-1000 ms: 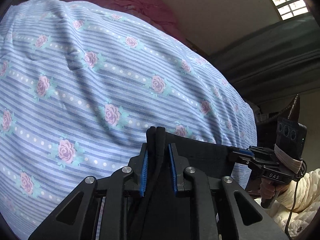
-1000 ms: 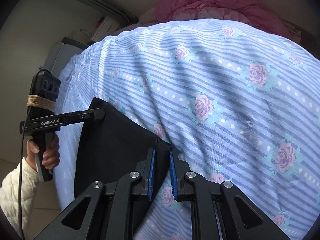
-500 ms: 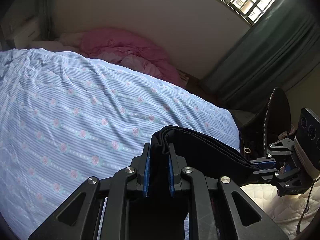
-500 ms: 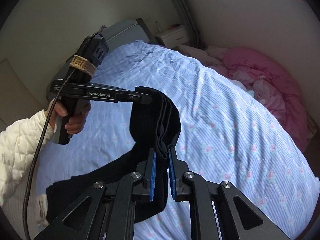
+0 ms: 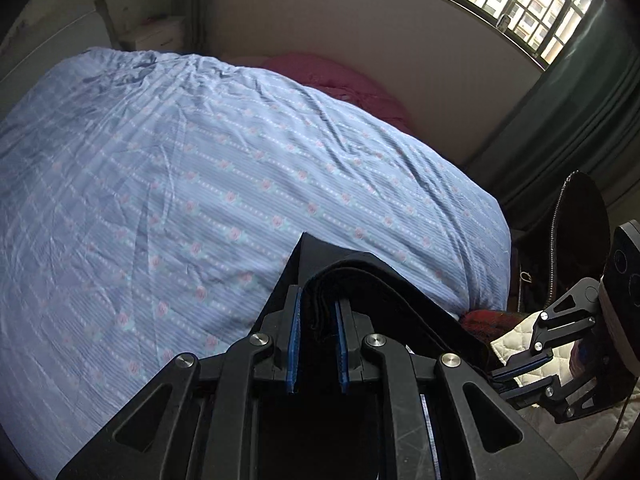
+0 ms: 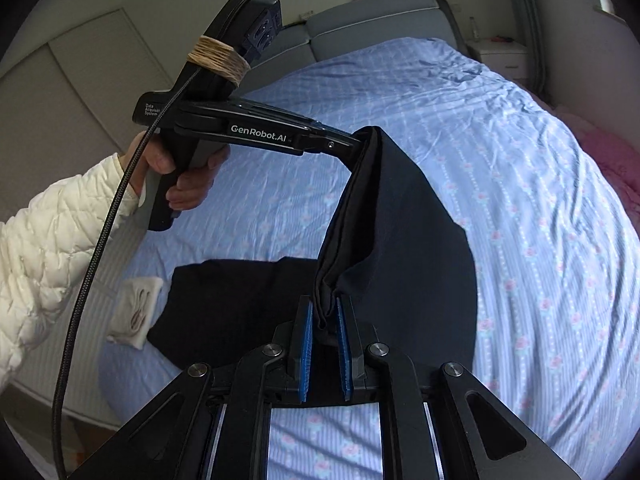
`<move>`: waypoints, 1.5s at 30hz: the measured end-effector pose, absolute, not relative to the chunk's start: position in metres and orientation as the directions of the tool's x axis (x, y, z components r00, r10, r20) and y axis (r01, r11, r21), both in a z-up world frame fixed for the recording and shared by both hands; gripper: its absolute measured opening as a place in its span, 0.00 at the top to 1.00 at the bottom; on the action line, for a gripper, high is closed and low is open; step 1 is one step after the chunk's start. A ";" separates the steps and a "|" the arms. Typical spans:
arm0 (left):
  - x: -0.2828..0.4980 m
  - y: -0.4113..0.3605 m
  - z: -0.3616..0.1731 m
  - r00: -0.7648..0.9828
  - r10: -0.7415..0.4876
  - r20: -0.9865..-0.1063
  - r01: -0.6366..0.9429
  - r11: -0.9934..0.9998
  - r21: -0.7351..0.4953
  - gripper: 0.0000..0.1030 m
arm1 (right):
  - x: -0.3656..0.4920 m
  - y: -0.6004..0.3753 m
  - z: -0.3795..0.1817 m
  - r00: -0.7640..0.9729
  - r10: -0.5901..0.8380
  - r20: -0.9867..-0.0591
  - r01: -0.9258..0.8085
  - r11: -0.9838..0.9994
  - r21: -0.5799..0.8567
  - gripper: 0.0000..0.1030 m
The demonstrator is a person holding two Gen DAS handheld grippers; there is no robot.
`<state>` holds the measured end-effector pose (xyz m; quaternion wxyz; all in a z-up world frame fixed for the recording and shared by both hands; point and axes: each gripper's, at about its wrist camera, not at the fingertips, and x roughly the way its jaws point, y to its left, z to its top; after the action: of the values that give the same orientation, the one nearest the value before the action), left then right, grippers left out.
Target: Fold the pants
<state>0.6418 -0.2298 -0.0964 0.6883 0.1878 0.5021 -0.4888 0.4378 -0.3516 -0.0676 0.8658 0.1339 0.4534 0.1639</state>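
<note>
The black pants (image 6: 404, 236) hang in the air above the bed, stretched between both grippers. My right gripper (image 6: 323, 316) is shut on one bunched edge of them. My left gripper (image 5: 317, 312) is shut on the other edge; in the right wrist view it (image 6: 356, 140) holds the cloth up at the upper left. In the left wrist view the pants (image 5: 372, 280) run from my fingers to the right gripper (image 5: 520, 372) at the lower right. The lower part of the pants (image 6: 240, 304) lies on the bed near its front edge.
The bed carries a blue striped sheet with pink roses (image 5: 200, 168). A pink quilt (image 5: 344, 80) is bunched by the far wall. A small white folded cloth (image 6: 134, 312) lies by the bed's edge. A grey headboard (image 6: 372, 20) and a white nightstand (image 6: 500, 56) stand beyond.
Both grippers have lifted the pants high off the bed and pulled back, so the whole bed comes into view. The cloth now hangs between them, its lower part trailing on the sheet.
</note>
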 end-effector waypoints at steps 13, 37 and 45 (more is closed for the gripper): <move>0.644 -0.108 -0.223 0.023 -0.256 -0.966 0.625 0.758 -0.186 0.70 | 0.469 -0.235 -0.182 0.238 0.468 -0.851 -0.319 0.865 0.387 0.87; 0.627 -0.072 -0.284 0.110 -0.337 -0.935 0.205 0.928 -0.311 0.53 | 0.479 -0.341 -0.213 0.216 0.298 -0.930 -0.024 0.954 0.300 0.50; 0.634 -0.081 -0.305 0.139 -0.248 -0.959 0.169 0.960 -0.224 0.70 | 0.485 -0.324 -0.217 0.209 0.321 -0.924 -0.040 0.947 0.319 0.50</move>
<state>0.6339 -0.0810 -0.3054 0.7539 -0.0306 0.6415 -0.1384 0.4851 -0.3241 -0.2172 0.7690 0.1135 0.6180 0.1171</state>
